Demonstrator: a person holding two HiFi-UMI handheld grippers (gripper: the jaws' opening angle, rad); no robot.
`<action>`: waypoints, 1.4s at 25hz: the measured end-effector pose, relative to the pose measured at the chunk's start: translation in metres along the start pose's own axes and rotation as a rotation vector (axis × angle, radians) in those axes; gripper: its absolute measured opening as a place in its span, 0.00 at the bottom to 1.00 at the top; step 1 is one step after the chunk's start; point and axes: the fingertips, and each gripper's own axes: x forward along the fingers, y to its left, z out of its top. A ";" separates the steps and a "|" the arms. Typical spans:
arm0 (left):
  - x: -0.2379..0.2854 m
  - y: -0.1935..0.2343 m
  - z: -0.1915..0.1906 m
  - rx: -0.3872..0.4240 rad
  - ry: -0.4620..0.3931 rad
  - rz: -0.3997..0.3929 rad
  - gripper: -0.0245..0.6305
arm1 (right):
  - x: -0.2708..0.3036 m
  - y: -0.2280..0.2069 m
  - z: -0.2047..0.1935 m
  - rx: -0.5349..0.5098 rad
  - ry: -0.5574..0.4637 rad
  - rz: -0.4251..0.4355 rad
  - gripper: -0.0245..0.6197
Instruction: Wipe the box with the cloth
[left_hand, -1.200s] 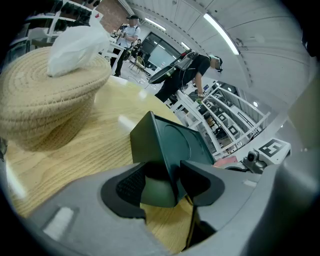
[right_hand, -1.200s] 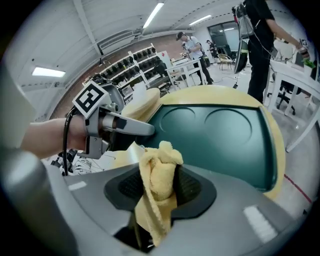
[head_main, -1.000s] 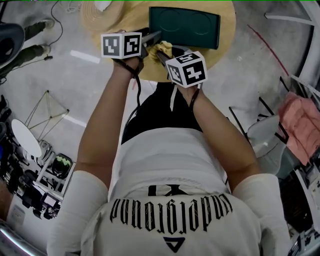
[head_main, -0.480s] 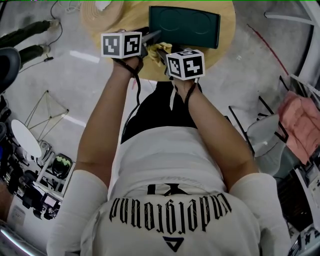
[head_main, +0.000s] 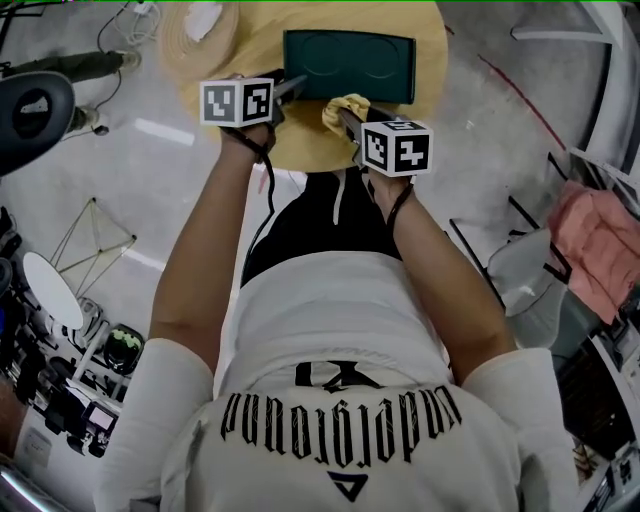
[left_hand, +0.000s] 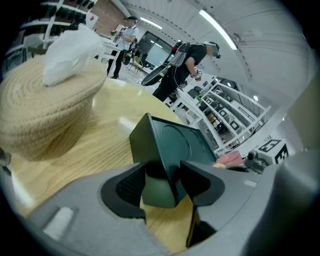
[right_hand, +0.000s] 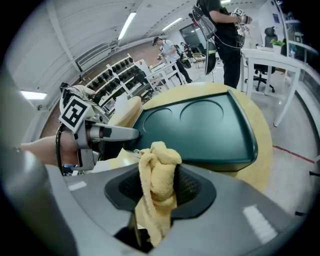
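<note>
A dark green box (head_main: 348, 65) with two round recesses in its lid lies on the round wooden table (head_main: 437, 50). My left gripper (head_main: 296, 84) is shut on the box's near left corner. In the left gripper view that corner (left_hand: 159, 187) sits wedged between the two dark pads (left_hand: 129, 184). My right gripper (head_main: 345, 112) is shut on a bunched yellow cloth (head_main: 346, 102), held at the box's near edge around its middle. In the right gripper view the cloth (right_hand: 156, 180) hangs between the jaws, just short of the box (right_hand: 200, 130).
A woven straw basket (left_hand: 45, 110) with a white bag (left_hand: 70, 47) on it stands at the table's far left. The table's near rim (head_main: 300, 160) is right under both hands. A pink cloth (head_main: 600, 245) drapes over a chair at the right. People stand in the background.
My right gripper has carried the cloth to the right along the box's near edge and rolled a little. The left gripper has kept its hold on the corner.
</note>
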 end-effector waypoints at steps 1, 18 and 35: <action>-0.002 -0.001 0.001 0.035 0.000 0.021 0.40 | -0.006 0.002 0.003 -0.009 -0.011 0.002 0.25; -0.118 -0.088 0.069 0.268 -0.227 0.083 0.31 | -0.136 0.036 0.104 -0.417 -0.231 0.022 0.26; -0.262 -0.241 0.141 0.442 -0.530 -0.076 0.05 | -0.283 0.103 0.168 -0.583 -0.506 0.144 0.26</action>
